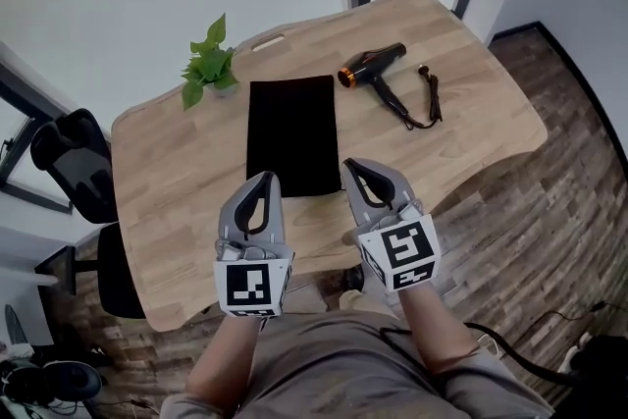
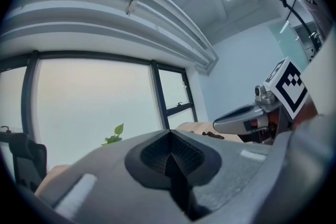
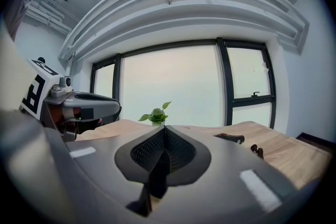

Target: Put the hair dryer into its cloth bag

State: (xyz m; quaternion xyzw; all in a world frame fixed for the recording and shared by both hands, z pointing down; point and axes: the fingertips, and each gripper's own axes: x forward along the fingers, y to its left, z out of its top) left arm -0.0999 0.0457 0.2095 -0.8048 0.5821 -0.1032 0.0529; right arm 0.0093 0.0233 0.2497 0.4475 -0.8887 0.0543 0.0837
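Observation:
A black hair dryer (image 1: 376, 72) with a copper nozzle lies at the back right of the wooden table (image 1: 177, 182), its cord (image 1: 429, 103) trailing toward the right. The black cloth bag (image 1: 292, 134) lies flat in the middle of the table. My left gripper (image 1: 261, 184) hovers at the bag's near left corner, jaws together and empty. At the bag's near right corner my right gripper (image 1: 355, 169) is shut with nothing in it. In the right gripper view the dryer (image 3: 231, 138) shows low and far off; the bag is hidden behind the jaws there.
A small green plant (image 1: 208, 64) stands at the back left of the table, also seen in the right gripper view (image 3: 156, 114) and the left gripper view (image 2: 114, 135). Black office chairs (image 1: 74, 162) stand to the left. A cable (image 1: 510, 348) runs over the wood floor at right.

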